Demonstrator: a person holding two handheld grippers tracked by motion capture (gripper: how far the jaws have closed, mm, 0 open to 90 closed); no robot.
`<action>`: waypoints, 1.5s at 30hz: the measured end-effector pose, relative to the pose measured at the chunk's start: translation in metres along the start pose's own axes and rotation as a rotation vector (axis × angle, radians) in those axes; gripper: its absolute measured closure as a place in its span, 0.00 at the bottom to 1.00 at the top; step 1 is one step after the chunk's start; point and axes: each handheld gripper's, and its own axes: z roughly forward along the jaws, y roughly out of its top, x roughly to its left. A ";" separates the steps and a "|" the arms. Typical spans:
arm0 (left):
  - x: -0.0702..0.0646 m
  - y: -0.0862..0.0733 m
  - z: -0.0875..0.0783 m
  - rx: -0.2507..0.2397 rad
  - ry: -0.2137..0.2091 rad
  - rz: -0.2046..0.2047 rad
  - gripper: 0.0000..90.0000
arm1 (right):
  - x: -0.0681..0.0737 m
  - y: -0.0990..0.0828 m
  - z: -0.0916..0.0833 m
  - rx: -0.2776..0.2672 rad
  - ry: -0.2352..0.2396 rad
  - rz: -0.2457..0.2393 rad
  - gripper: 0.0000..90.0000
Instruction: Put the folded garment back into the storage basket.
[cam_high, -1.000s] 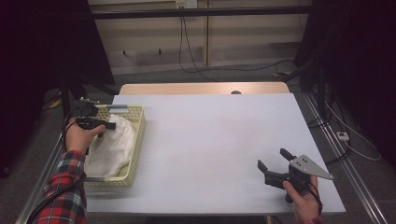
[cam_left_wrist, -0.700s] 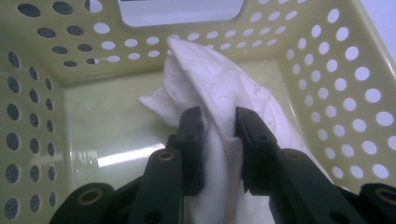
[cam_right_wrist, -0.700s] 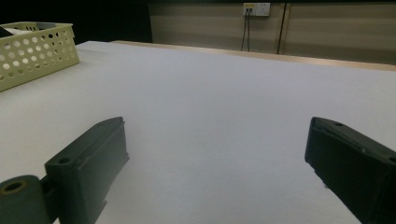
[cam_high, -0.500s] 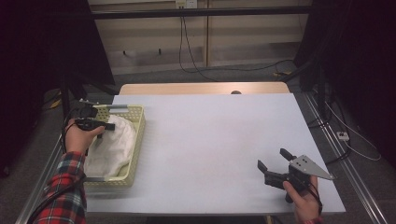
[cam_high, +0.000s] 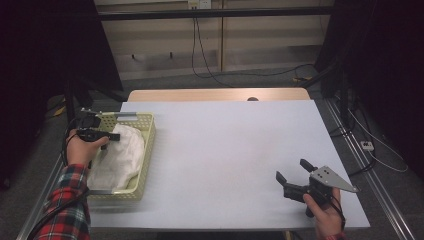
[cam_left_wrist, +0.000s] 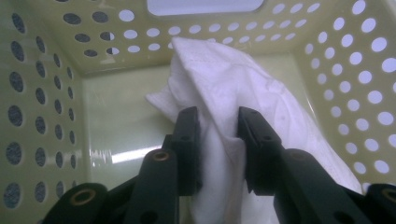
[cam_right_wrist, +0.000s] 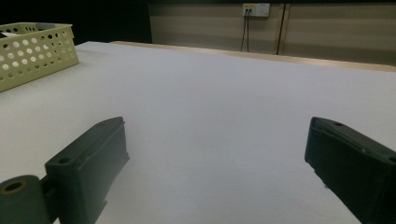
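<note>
My left hand-held gripper (cam_left_wrist: 218, 128) has just been easing open, a fold of the white cloth (cam_left_wrist: 233, 88) between its jaws, inside the yellow basket (cam_high: 145, 150) at the worktop's left edge. Right hand-held gripper (cam_high: 295, 176) released, near right corner.

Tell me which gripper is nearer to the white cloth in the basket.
Left. The left gripper is inside the yellow basket with a fold of the white cloth between its jaws; the right gripper hangs far across the table, open.
</note>
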 end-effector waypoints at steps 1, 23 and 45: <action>0.000 0.000 -0.001 0.003 0.001 0.003 0.76 | 0.000 0.000 0.000 0.000 0.000 -0.001 0.06; -0.002 0.005 -0.013 -0.010 0.040 0.043 0.57 | 0.001 0.000 0.000 -0.002 0.008 -0.006 0.06; -0.019 0.012 -0.017 -0.012 -0.042 0.074 0.46 | 0.001 0.000 0.000 -0.001 0.006 0.000 0.06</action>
